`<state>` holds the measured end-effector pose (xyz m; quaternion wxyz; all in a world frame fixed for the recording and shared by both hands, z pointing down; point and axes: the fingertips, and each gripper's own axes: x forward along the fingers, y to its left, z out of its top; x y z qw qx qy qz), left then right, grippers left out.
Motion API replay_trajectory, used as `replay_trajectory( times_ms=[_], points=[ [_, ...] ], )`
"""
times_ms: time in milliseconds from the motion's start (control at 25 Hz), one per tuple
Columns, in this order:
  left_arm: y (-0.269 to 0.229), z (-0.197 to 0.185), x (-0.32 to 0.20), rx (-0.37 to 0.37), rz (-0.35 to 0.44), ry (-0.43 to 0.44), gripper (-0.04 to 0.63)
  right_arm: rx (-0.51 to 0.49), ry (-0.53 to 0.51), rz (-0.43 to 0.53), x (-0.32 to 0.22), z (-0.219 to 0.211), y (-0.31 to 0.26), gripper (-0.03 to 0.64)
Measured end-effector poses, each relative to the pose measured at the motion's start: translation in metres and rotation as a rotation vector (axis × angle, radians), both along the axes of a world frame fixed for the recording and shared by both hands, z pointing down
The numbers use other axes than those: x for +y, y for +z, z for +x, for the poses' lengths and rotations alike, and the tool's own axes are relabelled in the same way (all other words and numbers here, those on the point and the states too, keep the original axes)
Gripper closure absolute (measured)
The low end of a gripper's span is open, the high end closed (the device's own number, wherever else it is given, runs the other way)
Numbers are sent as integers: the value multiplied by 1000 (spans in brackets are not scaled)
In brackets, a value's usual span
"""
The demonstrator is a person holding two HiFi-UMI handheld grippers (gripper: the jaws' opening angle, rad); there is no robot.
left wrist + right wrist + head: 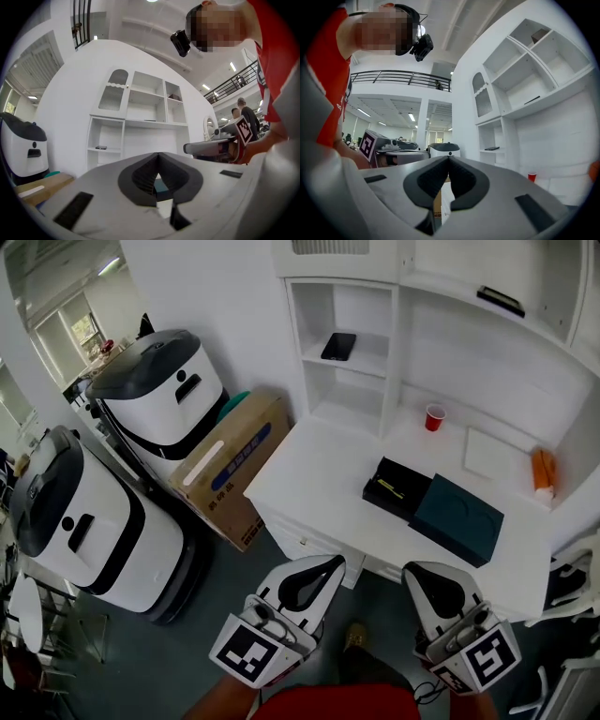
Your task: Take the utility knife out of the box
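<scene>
An open black box (405,469) lies on the white desk (319,465), and the utility knife (390,488), dark with a yellow streak, rests inside it. The box's dark teal lid (457,518) sits right beside it; a sliver of the lid (162,188) shows past the jaws in the left gripper view. My left gripper (327,564) (158,155) hangs in front of the desk's near edge, shut and empty. My right gripper (416,570) (448,157) is level beside it, short of the box, also shut with nothing in it.
A red cup (435,417), a white pad (487,454) and an orange object (544,470) stand at the desk's back. A phone (338,346) lies on the shelf. Left of the desk are a cardboard carton (234,465) and two white machines (159,390) (84,521).
</scene>
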<state>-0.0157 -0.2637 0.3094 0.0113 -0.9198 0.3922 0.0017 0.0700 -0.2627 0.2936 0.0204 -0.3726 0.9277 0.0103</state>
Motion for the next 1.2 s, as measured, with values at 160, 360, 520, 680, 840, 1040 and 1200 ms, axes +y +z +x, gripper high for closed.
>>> replay_trajectory(
  times_ms=[160,360,520,680,840,1040,1200],
  points=[
    [5,15,-54,-9,-10,-14,578,8,-14,-10,-52,9,5,609],
    [20,25,-101,-33,-33,-12,578,48,-3,-53,-101,16,22,607],
    [27,31,-135,-32,-33,3,578,143,28,-125,-144,23,48,588],
    [33,38,-163,-22,-33,44,578,293,17,-206,-188,28,83,584],
    [42,38,-183,-20,-36,71,578,503,-64,-364,-222,24,126,558],
    [46,28,-193,-16,-46,85,580,803,-162,-539,-259,16,192,487],
    [48,17,-198,0,-55,85,578,1013,-224,-685,-276,16,238,483]
  ],
)
